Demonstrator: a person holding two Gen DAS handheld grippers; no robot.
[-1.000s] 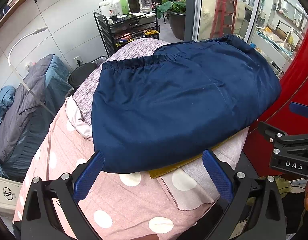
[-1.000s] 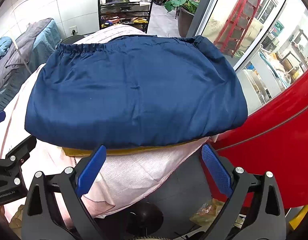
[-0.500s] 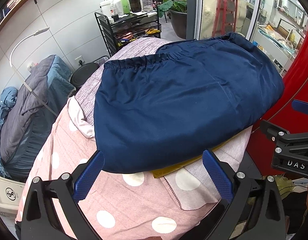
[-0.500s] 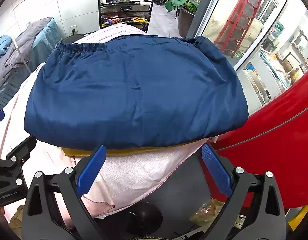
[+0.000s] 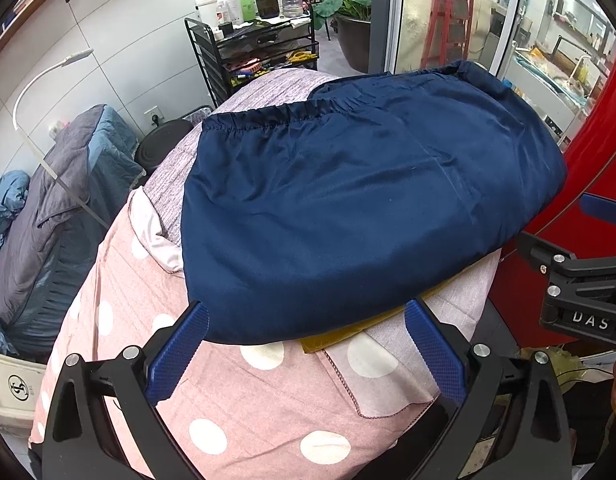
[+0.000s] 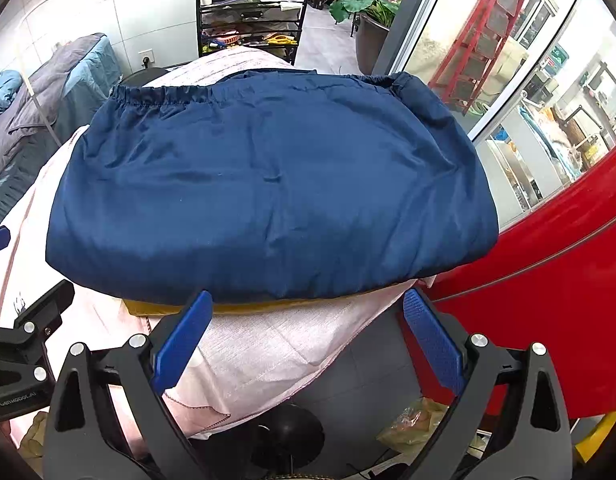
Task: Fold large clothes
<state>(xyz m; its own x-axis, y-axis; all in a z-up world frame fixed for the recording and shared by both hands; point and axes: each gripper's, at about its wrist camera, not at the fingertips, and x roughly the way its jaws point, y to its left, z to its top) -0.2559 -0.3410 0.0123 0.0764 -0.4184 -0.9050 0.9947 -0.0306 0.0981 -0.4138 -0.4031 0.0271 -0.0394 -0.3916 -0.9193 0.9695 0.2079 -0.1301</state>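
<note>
A navy blue garment (image 5: pixel 348 208) lies folded on the table, filling the middle of both views. It has an elastic gathered hem (image 5: pixel 263 114) along its far edge, toward the upper left of the left wrist view. Under it there is a yellow cloth (image 5: pixel 348 332), of which only a thin strip shows at the near edge, and below that a pink cover with white dots (image 5: pixel 243 384) that drapes over the table.

The left gripper (image 5: pixel 305 344) has its fingers spread wide and holds nothing; its blue pads stand just before the near fold of the garment, one at each side. The right gripper (image 6: pixel 308 340) is also spread wide and empty, low in its frame, near the same near edge but more toward the right end, where a red surface (image 6: pixel 548 300) fills the lower right.

The fabric looks thin, smooth and a little shiny (perhaps nylon or a similar woven cloth), so I judge it to be light, very soft and somewhat slippery; the layers may slide on each other when lifted. A good place to take hold would be the two near corners, pinching all layers together, or the elastic hem, which is thicker and gives more grip. Pinching only the top layer could open the fold, and a deep pinch may catch the yellow cloth too.
</note>
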